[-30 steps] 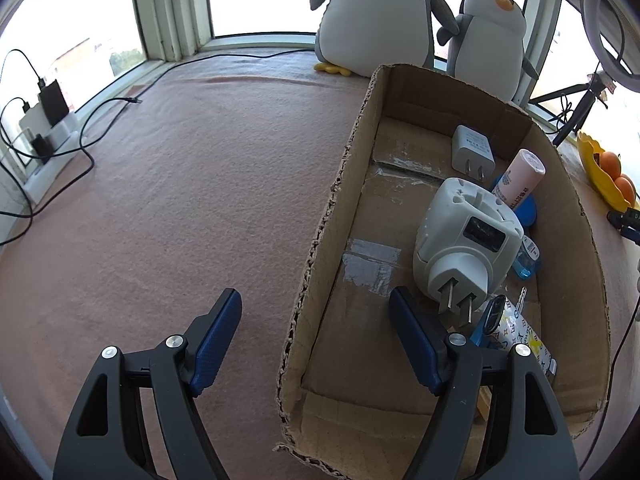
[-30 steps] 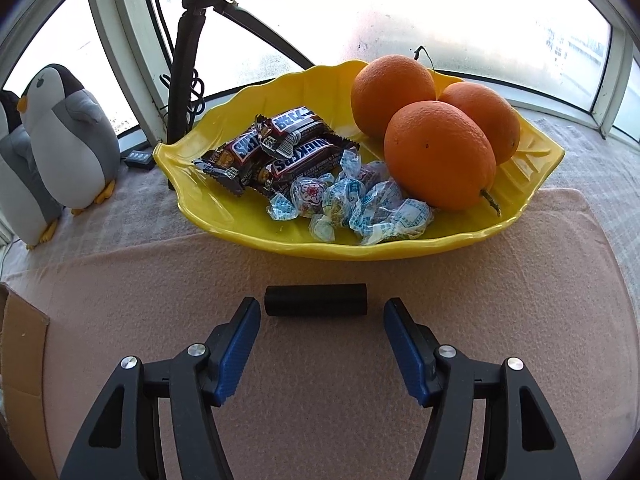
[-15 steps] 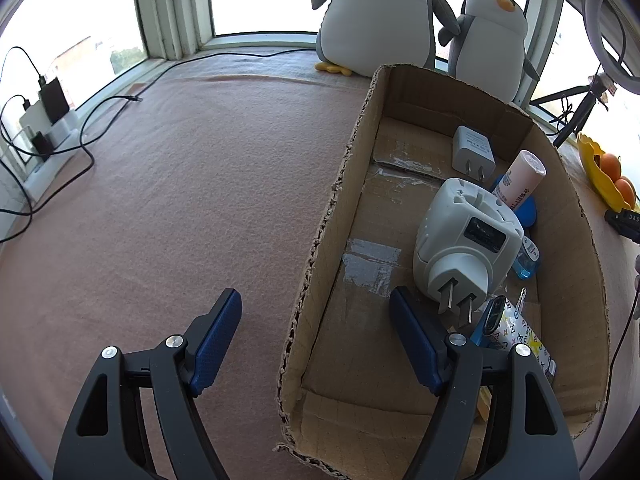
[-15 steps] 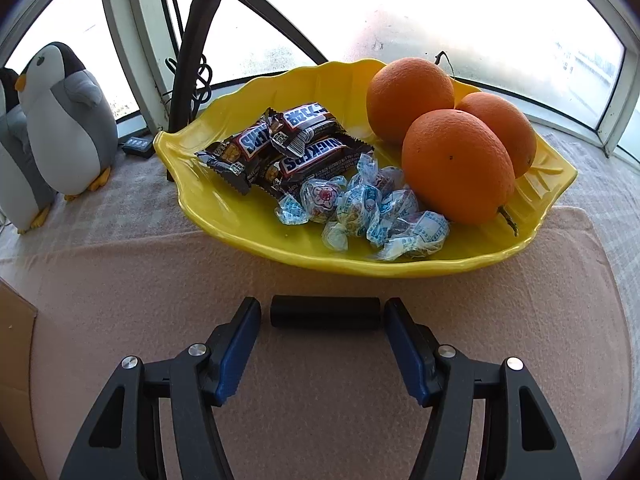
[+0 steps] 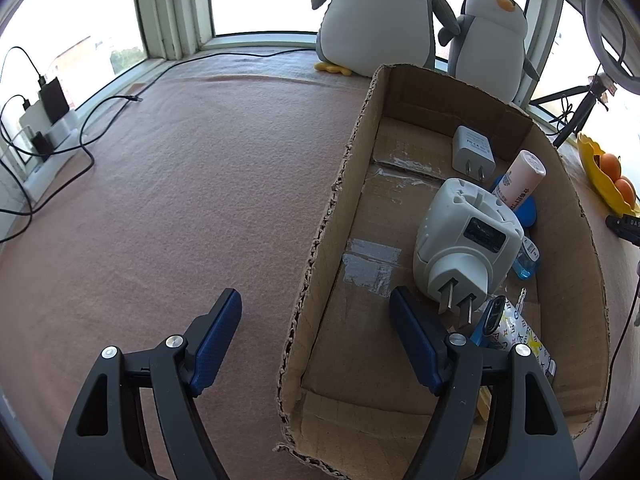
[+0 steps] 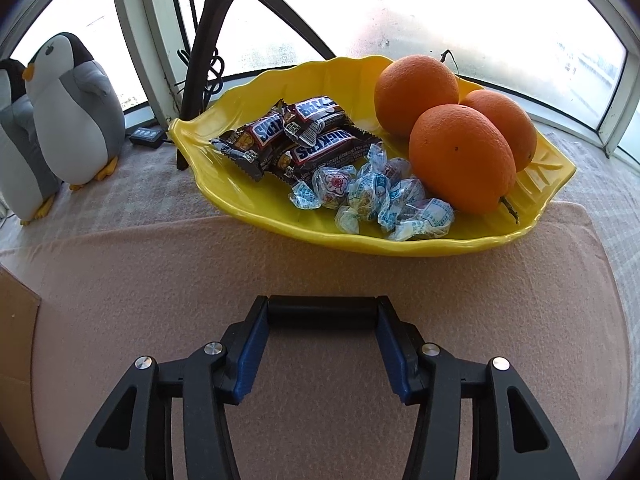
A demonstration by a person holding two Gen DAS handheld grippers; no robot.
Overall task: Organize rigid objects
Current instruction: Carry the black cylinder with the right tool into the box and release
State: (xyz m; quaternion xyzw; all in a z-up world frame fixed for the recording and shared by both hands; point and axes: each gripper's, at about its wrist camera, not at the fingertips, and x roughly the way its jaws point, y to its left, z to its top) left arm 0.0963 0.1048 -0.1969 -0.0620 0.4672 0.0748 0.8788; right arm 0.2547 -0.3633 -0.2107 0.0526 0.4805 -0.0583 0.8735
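Chocolate bars (image 6: 304, 140) in the yellow dish (image 6: 248, 204): "SNICKERS" reads on the wrappers, seen upside down; on the top bar only part of the word shows.
Black device (image 5: 624, 226) at the right edge of the left wrist view: white letters "DAS", the rest cut off.
White charger (image 5: 472, 152) in the cardboard box (image 5: 320, 240): grey print, too small to read.
Pink tube (image 5: 520, 182) in the box: dark print, not legible.
Wrapped candies (image 6: 372, 200): blue print, not legible.
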